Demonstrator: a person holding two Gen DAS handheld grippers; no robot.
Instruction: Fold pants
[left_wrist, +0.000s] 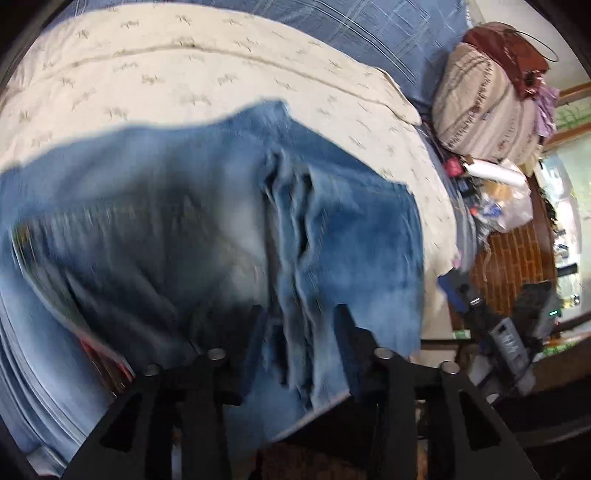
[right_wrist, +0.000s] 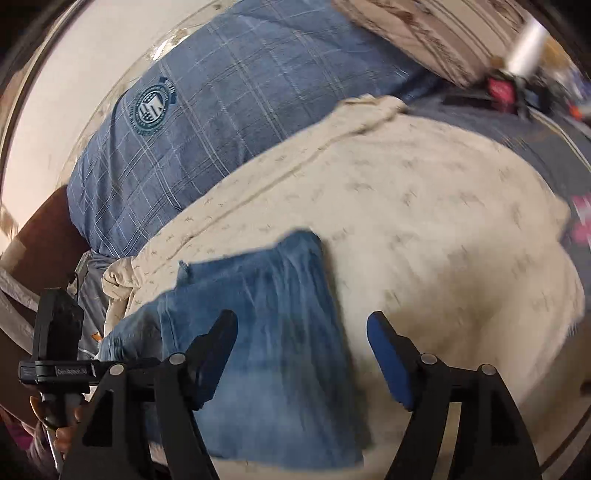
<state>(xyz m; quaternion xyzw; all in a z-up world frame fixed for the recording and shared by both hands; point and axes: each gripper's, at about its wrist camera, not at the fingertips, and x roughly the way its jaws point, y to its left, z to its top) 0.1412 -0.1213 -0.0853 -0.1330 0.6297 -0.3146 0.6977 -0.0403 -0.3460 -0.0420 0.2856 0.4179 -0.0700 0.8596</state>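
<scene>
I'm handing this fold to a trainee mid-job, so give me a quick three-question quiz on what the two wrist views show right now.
1. True or false: the jeans lie on a cream bedspread.
2. In the right wrist view, where do the jeans sit relative to the right gripper?
A. Between the fingers and under its left finger
B. Wholly past its right finger
C. Nowhere in view
3. Fill in: behind the bedspread lies a blue ____ pillow with a round emblem.

Key
1. True.
2. A. The fingers stand apart, with nothing pinched.
3. Plaid (checked). In the left wrist view, bunched denim sits between the left gripper fingers; blur hides whether they press it.
</scene>
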